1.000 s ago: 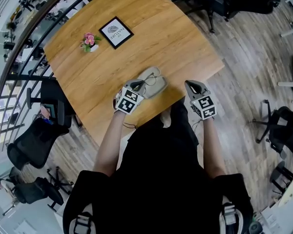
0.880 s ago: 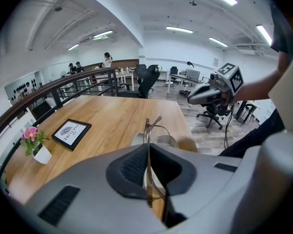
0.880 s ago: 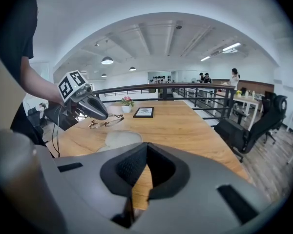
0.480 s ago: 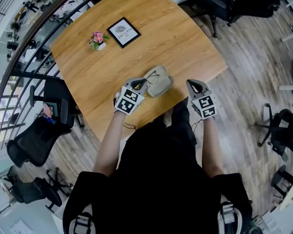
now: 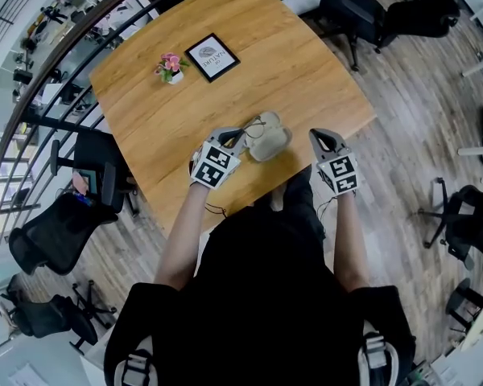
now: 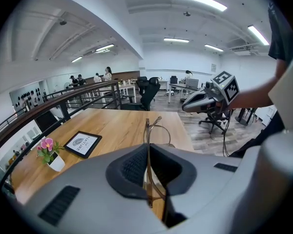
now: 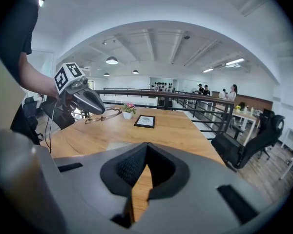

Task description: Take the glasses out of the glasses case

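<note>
My left gripper (image 5: 236, 136) is shut on the thin-framed glasses (image 5: 255, 125), pinching them at one side and holding them just above the table. In the left gripper view the frame (image 6: 147, 139) runs edge-on between the closed jaws, and one lens sticks out ahead. The pale grey glasses case (image 5: 271, 141) lies open on the wooden table (image 5: 306, 63) near its front edge, just right of the glasses. My right gripper (image 5: 316, 136) hovers shut and empty to the right of the case, at the table edge. The right gripper view shows the left gripper (image 7: 90, 101) carrying the glasses (image 7: 103, 116).
A framed card (image 5: 212, 56) and a small pot of pink flowers (image 5: 170, 66) stand at the far left of the table. A railing runs behind the table's left side. Black office chairs (image 5: 350, 6) stand on the wood floor around it.
My left gripper has risen a little with the glasses, lifting them off the case. The right gripper has also lifted slightly beside the case, still shut.
</note>
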`<state>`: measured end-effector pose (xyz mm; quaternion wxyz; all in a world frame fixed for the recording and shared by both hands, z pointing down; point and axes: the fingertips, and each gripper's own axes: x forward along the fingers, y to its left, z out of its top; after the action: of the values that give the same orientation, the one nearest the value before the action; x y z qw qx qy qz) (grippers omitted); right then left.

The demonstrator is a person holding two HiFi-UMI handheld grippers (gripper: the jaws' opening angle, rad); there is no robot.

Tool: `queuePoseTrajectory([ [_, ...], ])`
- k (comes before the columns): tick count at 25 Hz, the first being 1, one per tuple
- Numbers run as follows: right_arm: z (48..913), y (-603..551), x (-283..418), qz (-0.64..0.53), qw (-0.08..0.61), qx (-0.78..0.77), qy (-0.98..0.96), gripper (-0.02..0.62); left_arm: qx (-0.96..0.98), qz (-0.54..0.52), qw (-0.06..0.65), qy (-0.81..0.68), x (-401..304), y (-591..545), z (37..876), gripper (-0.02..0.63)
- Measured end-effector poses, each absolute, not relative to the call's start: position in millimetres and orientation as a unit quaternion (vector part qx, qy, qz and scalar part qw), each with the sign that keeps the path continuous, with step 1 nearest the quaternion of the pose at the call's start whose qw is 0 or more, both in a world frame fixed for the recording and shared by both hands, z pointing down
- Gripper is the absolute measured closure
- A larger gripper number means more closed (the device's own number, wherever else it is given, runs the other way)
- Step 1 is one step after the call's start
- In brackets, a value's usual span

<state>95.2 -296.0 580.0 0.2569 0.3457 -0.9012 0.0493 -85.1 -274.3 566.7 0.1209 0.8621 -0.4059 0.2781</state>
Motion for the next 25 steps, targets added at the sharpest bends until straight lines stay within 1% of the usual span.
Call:
queuePoseTrajectory([
  [25,556,-291,80,0.021,0.257,0.352,-0.900,0.589,0.867,0.260,0.103,-0.412,-94,-263,543,0.575],
])
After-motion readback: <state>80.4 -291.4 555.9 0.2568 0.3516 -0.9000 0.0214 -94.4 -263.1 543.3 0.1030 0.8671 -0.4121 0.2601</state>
